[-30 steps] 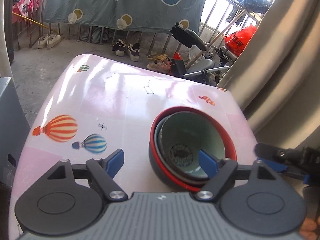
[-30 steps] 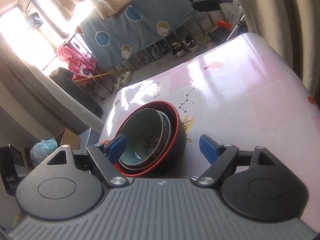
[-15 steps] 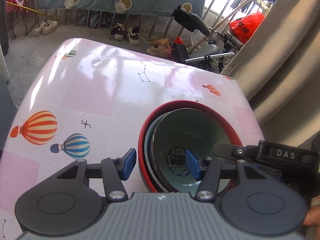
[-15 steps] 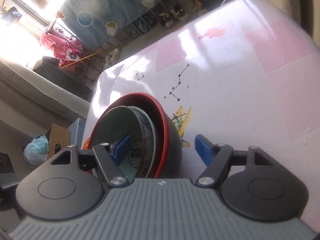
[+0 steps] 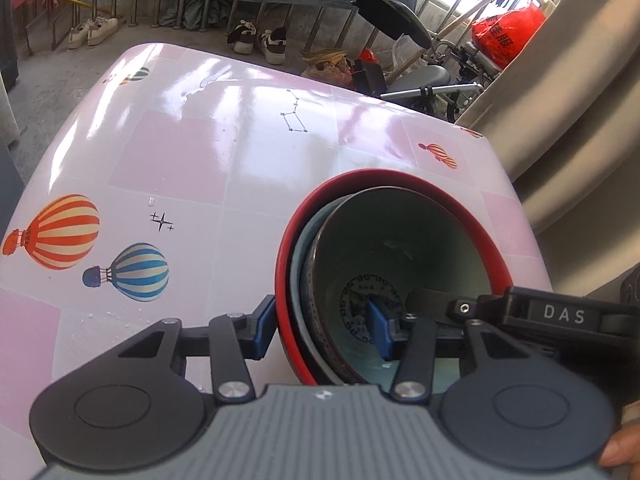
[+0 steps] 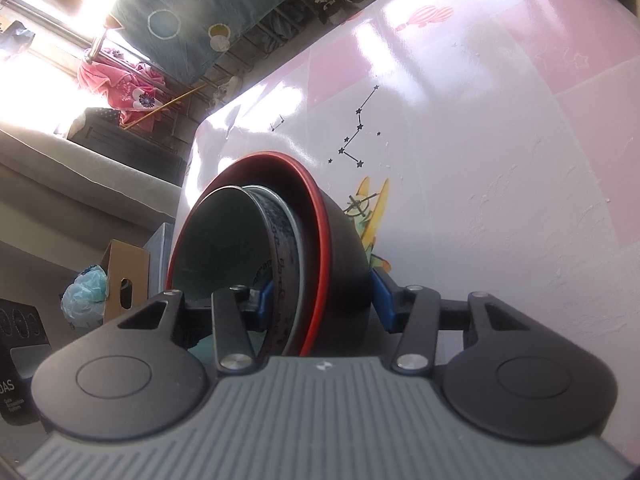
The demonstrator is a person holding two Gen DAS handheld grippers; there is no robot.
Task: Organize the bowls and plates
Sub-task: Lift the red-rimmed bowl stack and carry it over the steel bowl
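both grippers angled down, jaws closing. left gripper: one blue pad outside the stacked bowls' wall, the other inside, wall between them. right gripper: same straddle on the opposite side of the stack, also visible in the left view. fingertip showing at the left view's lower right edge.

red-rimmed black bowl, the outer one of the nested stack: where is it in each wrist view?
Left wrist: the red-rimmed black outer bowl sits lower centre-right, its left wall between the closing left gripper jaws.
Right wrist: the same bowl sits centre, its right wall between the closing right gripper jaws.
Shared landmark: the pale teal inner bowl.
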